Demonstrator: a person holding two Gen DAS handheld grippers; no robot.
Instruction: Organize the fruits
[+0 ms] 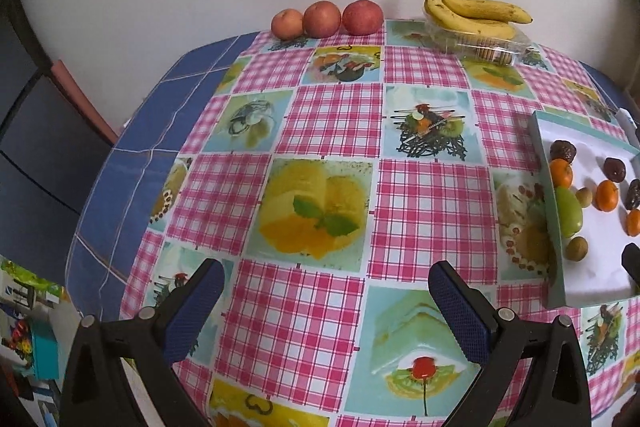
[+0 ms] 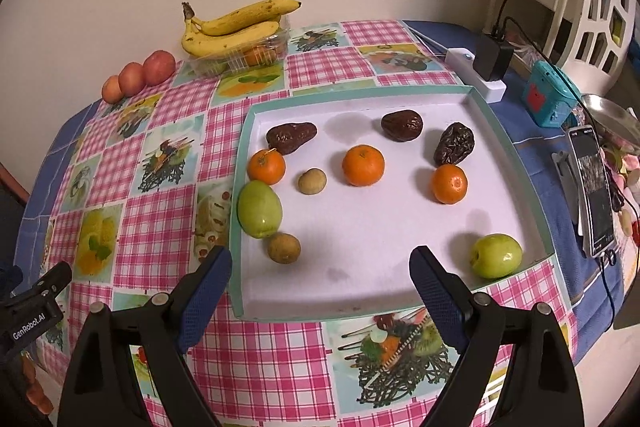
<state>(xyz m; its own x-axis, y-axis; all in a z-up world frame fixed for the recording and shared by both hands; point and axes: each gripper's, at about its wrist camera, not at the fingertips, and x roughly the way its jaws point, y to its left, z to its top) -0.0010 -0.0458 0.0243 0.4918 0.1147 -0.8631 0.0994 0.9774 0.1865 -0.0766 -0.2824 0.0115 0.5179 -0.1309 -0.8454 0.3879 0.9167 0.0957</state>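
Observation:
A shallow white tray with a teal rim [image 2: 500, 131] lies on the checked tablecloth. In it are three oranges [image 2: 363, 159], three dark wrinkled dates [image 2: 401, 125], two green fruits [image 2: 259, 209] [image 2: 496, 255] and two small brown round fruits [image 2: 283, 247]. My right gripper [image 2: 322, 267] is open and empty, hovering over the tray's near edge. My left gripper [image 1: 325, 281] is open and empty above the tablecloth, left of the tray [image 1: 546, 211]. The tray's left part with several fruits shows at the right of the left wrist view.
Three red apples [image 1: 327, 19] line the back wall. Bananas [image 1: 472, 9] rest on a clear plastic box [image 1: 480, 45]. Right of the tray lie a phone [image 2: 594, 191], a white power strip with black charger [image 2: 490, 61], a teal box [image 2: 550, 99] and a metal bowl [image 2: 612, 115].

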